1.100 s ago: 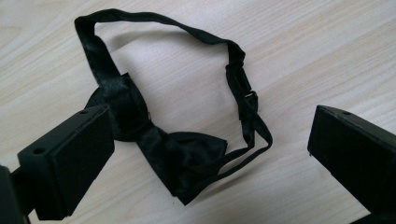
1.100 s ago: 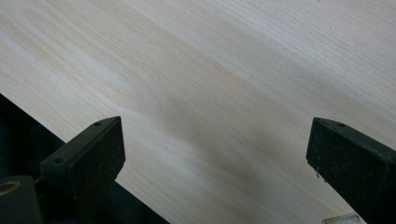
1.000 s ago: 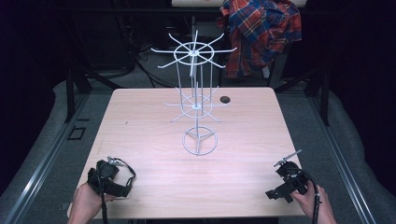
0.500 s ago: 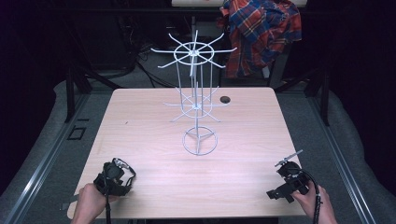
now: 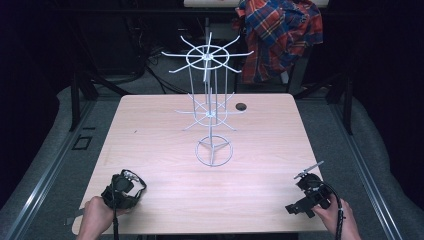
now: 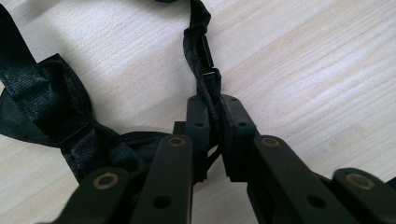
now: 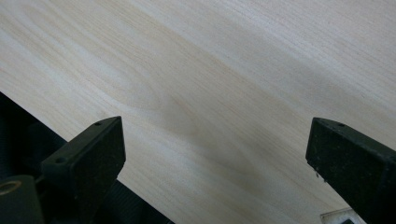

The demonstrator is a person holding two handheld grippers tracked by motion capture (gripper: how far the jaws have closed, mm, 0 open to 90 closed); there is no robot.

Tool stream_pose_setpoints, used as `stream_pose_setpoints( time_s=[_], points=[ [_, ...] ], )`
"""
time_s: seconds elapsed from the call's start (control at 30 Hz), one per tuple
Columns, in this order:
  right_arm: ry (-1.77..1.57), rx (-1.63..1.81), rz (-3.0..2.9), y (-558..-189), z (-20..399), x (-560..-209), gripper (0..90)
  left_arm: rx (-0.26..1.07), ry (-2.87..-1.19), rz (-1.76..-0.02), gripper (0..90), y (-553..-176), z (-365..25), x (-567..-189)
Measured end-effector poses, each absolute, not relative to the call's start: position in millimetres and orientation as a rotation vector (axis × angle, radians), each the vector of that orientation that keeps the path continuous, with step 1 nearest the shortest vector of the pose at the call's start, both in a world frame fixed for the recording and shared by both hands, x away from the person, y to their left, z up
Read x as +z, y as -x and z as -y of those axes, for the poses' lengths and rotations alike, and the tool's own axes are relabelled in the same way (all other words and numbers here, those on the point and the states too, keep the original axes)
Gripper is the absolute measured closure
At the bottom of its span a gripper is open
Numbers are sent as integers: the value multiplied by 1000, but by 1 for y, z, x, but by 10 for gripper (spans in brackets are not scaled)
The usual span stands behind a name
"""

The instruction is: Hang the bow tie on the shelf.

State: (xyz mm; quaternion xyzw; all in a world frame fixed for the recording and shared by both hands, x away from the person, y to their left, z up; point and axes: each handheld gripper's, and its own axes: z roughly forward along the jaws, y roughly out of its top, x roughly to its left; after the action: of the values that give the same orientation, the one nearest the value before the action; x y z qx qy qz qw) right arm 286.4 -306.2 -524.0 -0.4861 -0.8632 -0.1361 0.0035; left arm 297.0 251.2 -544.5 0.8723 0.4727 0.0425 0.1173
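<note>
wood table [image 5: 260,145]: pale wood top under everything, grain plain in both gripper views.
wire rack [image 5: 210,112]: white, upright near the table's centre, ring base on the wood, spoked arms fanning out at two heights.
black strap [image 6: 46,105]: woven, with a bow-like fold, lying on the wood at the table's 7 o'clock corner; a thin length runs up to a small buckle.
left gripper [image 6: 215,126]: jaws pressed together on the black strap's thin length.
right gripper [image 5: 307,192]: at 5 o'clock, held low over bare wood, jaws wide apart, nothing between them.
small dark disc [image 5: 241,106]: on the table at 1 o'clock from the rack.
plaid shirt [image 5: 280,35]: hanging beyond the far edge, at 1 o'clock.
</note>
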Motion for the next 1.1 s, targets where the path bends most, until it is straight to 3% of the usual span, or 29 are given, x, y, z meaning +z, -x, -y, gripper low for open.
stream_pose_setpoints(
  time_s=[0.43,0.63,1.1],
  points=[
    [1517,-426,2724,-286,305,-523,42,156,-2465,-1378,873,-292,-259,-533],
    [1510,-427,2724,-285,304,-524,41,251,-2403,-1357,881,-287,-265,-520],
    [1511,-395,2711,-286,304,-525,40,331,-2288,-1368,881,-284,-280,-501]
  ],
)
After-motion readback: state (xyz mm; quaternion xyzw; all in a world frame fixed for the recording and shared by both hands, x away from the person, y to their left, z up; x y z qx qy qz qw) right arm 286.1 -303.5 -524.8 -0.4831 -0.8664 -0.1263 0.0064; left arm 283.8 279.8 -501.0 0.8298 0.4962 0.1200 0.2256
